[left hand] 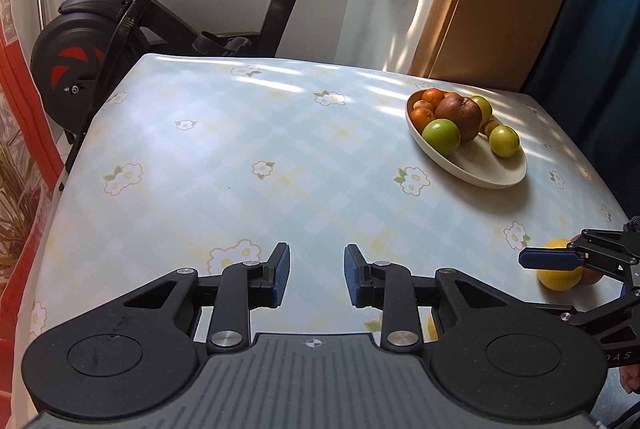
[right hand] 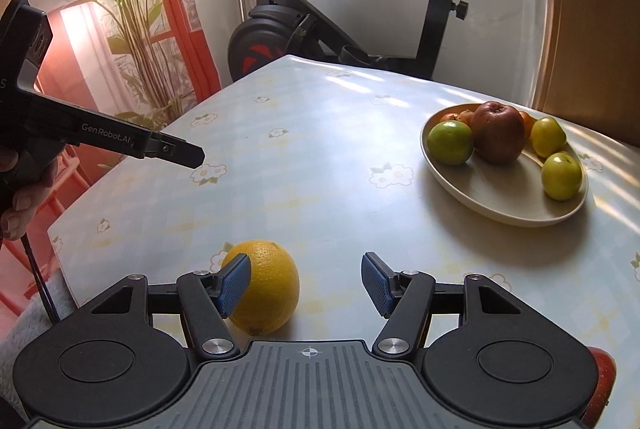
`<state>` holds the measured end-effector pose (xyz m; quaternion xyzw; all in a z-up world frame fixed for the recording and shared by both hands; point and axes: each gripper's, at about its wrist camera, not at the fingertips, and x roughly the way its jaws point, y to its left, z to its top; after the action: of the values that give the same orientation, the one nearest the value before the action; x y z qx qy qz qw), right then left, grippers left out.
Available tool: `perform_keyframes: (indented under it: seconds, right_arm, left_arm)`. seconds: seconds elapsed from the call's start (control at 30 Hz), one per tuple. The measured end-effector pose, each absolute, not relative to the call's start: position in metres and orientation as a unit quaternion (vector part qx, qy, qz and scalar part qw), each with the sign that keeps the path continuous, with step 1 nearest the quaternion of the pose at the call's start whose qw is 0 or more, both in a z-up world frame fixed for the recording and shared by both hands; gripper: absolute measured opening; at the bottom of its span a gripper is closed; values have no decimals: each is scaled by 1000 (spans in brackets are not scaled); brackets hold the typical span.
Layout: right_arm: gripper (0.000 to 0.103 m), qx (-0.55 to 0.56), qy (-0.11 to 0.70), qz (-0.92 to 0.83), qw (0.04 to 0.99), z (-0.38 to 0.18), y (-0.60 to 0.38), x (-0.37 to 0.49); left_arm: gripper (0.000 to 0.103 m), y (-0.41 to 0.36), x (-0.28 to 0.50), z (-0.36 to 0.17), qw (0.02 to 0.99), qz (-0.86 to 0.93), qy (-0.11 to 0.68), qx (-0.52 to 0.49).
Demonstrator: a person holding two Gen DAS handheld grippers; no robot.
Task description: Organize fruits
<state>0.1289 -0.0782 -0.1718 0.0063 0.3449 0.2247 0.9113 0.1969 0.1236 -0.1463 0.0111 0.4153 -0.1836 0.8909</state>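
Bowl (right hand: 508,205) with fruit on table (right hand: 320,157) far right; orange (right hand: 272,289) near front edge; exercise bike (right hand: 304,33) behind.

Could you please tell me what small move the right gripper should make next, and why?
Probably shift the right gripper slightly left to centre on the large yellow citrus fruit. Its jaws stand open and empty, its left pad overlaps the fruit's left part, and the cream oval bowl already holds the other fruit.

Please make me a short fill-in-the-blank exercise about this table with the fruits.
1. The largest fruit in the bowl is a red ___.
2. The yellow fruit lies outside the bowl, on the ___.
3. Behind the table stands an exercise ___.
Missing words: apple, table, bike.
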Motion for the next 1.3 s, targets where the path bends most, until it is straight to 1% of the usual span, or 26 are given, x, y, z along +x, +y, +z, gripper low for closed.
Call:
perform_keyframes:
  seconds: [0.4,0.7,1.03,1.2,1.3]
  right_arm:
    - [59,-18,379,263,887,-188,-54,132]
    - [49,-13,383,275,882,-195,-62,130]
    - [46,-11,381,262,887,-193,-76,126]
    - [40,-13,388,253,886,-197,-78,126]
    - [40,-11,390,252,885,-199,-80,127]
  left_arm:
    - [32,125,197,-152,885,-194,423,10]
    - [31,119,196,-157,873,-224,433,-11]
    - [31,100,185,-168,851,-279,446,-14]
    - [29,93,179,-173,840,-302,451,-8]
    - [28,92,179,-173,837,-308,452,-12]
